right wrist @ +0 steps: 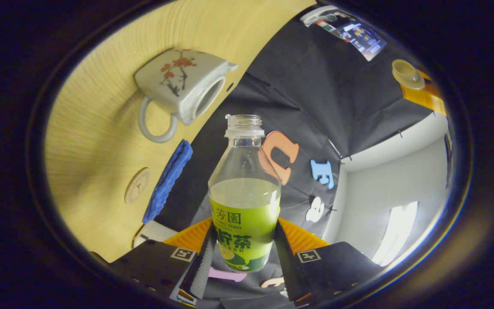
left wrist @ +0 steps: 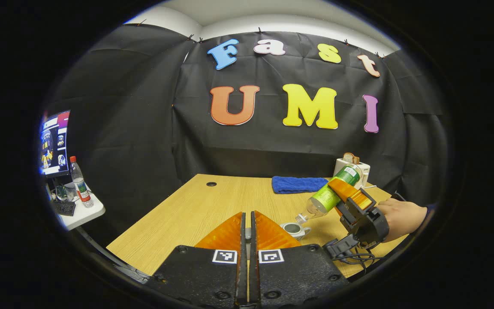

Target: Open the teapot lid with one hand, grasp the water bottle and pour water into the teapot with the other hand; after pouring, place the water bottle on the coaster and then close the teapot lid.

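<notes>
The white teapot (left wrist: 295,230) with a flower print stands open on the wooden table (left wrist: 195,210); its round opening (right wrist: 207,98) shows in the right gripper view. My right gripper (right wrist: 245,240) is shut on the green-labelled water bottle (right wrist: 245,193), uncapped and tilted, with its mouth just above the teapot. From the left gripper view, that right gripper (left wrist: 344,194) and its hand (left wrist: 401,219) are at the right with the bottle (left wrist: 330,195). My left gripper (left wrist: 248,214) is shut, raised left of the teapot. The lid (right wrist: 407,73) hangs at that left gripper's fingers. The round coaster (right wrist: 137,185) lies bare.
A blue towel (left wrist: 298,184) lies at the back of the table, with a white toaster (left wrist: 352,167) to its right. A cable (left wrist: 350,257) trails off the near right edge. A side table (left wrist: 79,214) at left holds another bottle (left wrist: 79,180) and a monitor (left wrist: 55,143).
</notes>
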Available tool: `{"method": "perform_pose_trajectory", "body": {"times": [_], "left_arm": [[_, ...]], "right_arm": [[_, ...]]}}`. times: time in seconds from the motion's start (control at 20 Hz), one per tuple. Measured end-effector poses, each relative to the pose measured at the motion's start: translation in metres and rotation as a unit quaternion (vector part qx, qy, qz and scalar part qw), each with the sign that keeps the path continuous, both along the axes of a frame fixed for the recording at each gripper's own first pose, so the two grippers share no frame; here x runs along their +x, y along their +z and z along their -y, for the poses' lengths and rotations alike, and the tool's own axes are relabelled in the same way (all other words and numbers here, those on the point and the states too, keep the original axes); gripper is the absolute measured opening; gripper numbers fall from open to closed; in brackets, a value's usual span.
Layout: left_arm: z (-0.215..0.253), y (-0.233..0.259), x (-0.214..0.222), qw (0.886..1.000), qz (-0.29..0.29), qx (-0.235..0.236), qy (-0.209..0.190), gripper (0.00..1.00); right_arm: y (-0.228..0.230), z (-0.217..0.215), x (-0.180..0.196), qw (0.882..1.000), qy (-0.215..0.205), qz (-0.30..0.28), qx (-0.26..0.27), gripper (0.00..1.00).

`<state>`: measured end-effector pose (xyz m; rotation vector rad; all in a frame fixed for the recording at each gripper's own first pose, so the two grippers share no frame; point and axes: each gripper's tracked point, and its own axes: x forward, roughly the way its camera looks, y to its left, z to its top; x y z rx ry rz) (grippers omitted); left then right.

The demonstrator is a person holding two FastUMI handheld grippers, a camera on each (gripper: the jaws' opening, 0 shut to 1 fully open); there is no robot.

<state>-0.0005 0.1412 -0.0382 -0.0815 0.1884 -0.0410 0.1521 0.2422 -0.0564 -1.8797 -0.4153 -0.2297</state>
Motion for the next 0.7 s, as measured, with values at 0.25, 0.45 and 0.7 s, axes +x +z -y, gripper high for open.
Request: {"method": "perform_pose_trajectory", "body": {"times": [0.25, 0.45, 0.7], "left_arm": [[-0.004, -0.010, 0.005, 1.000, -0.012, -0.003, 0.007, 0.04], [-0.004, -0.010, 0.006, 1.000, -0.013, -0.002, 0.008, 0.04], [0.003, -0.009, 0.007, 1.000, -0.011, 0.002, 0.002, 0.04]], "right_arm": [[0.004, 0.010, -0.009, 0.992, 0.042, -0.028, 0.118, 0.72], [0.008, 0.021, -0.013, 0.971, 0.069, -0.063, 0.220, 0.70], [0.022, 0.029, -0.016, 0.924, 0.099, -0.101, 0.354, 0.72]]}}
